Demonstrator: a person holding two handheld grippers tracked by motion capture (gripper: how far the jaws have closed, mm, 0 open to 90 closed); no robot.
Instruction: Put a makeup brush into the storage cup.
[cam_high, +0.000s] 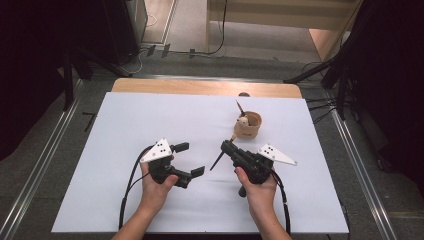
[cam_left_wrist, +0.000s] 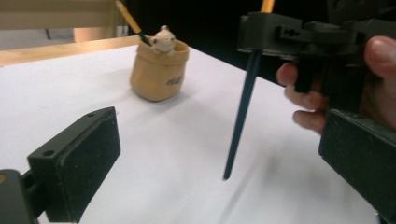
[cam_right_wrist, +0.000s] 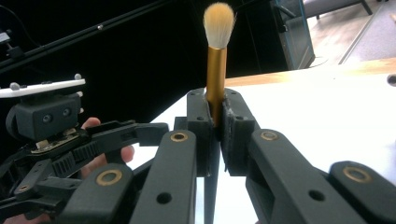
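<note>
Right tool (cam_high: 229, 146) is clamped on the makeup brush (cam_left_wrist: 240, 109) at its gold ferrule, bristles up, dark handle tip pointing down, just above the worktop (cam_high: 125, 125) mid-front. Left tool (cam_high: 189, 159) sits beside it, jaws apart, empty. Tan pot (cam_high: 247, 126) stands near the far right edge and already holds another brush. Likely next: pot it. Raise first, aim the tip at the free side of the mouth, lower straight, release late.

A tan cup (cam_high: 248, 126) is seen at one o'clock; a dark brush (cam_high: 216, 161) is clamped by the right gripper (cam_high: 226, 146).
</note>
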